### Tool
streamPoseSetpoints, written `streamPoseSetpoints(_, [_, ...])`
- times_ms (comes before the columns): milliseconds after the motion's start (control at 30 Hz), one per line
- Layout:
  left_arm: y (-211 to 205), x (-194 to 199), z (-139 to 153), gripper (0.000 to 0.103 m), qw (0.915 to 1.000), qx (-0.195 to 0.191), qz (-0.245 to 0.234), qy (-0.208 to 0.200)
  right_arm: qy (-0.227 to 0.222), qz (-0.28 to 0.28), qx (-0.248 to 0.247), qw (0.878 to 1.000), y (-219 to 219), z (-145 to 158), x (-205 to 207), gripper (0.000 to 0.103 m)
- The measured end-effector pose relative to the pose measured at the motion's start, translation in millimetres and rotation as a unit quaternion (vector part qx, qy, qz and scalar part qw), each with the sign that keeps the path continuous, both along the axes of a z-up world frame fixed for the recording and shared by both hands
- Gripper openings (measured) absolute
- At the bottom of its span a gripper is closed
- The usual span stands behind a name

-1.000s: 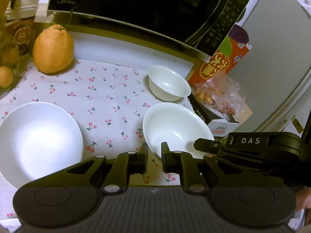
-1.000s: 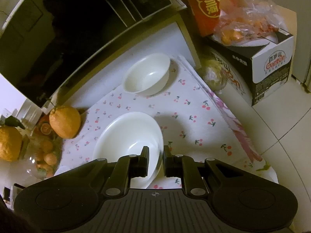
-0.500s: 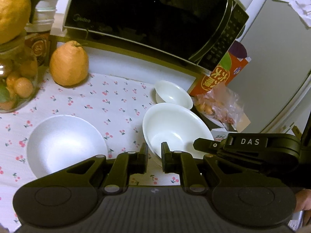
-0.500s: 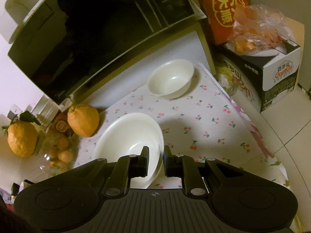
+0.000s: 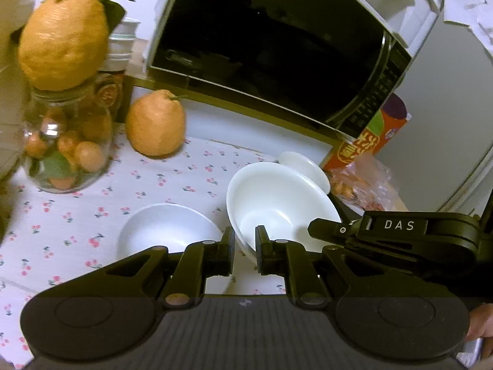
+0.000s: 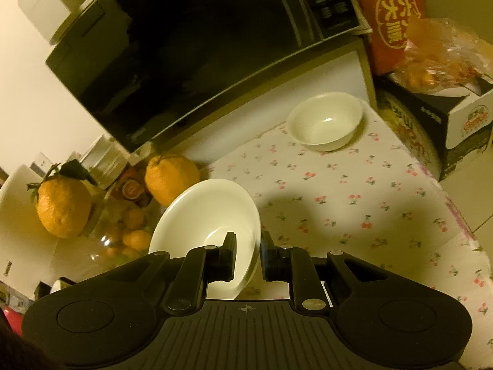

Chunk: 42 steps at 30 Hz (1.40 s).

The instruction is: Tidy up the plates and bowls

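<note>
Bare cherry-print cloth (image 6: pixel 363 203) between small bowl (image 6: pixel 326 121) and near edge; microwave (image 6: pixel 197 49) overhanging behind.

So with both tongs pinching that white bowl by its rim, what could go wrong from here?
1. The left tongs and right tongs pinch only the thin rim of the tilted bowl; it could slip and fall onto the cloth or the second bowl nearby.
2. If the hands drift apart, the bowl may twist out of a grip.
3. A swing leftward could knock the jar with the fruit balanced on top.
</note>
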State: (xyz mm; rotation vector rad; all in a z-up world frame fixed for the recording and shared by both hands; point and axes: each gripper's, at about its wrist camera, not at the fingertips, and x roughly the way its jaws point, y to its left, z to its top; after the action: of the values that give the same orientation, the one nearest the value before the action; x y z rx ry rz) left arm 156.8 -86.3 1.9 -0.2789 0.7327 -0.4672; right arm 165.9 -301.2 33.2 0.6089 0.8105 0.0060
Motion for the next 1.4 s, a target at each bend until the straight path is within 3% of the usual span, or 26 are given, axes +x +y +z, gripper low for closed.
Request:
streamPoseSetpoints(267, [27, 3, 2, 0.012, 0.9998, 0.003, 0.02, 0.005, -0.001, 0.009, 0.01, 1.0, 29, 1, 7, 0.017])
streamPoseSetpoints(600, [49, 8, -3, 0.012, 0.9986, 0.036, 0.038, 0.01, 0.004, 0.027, 0.004, 1.0, 64, -3, 17, 0.017])
streamPoseSetpoints(1100, [46, 19, -25, 0.013, 0.9917, 0.087, 0.058, 0.075, 0.051, 0.037, -0.031, 0.998, 84, -22, 26, 0.017])
streamPoseSetpoints(1400, [41, 20, -27, 0.013, 0.989, 0.113, 0.058, 0.077, 0.064, 0.05, -0.057, 0.995, 91, -28, 29, 0.018])
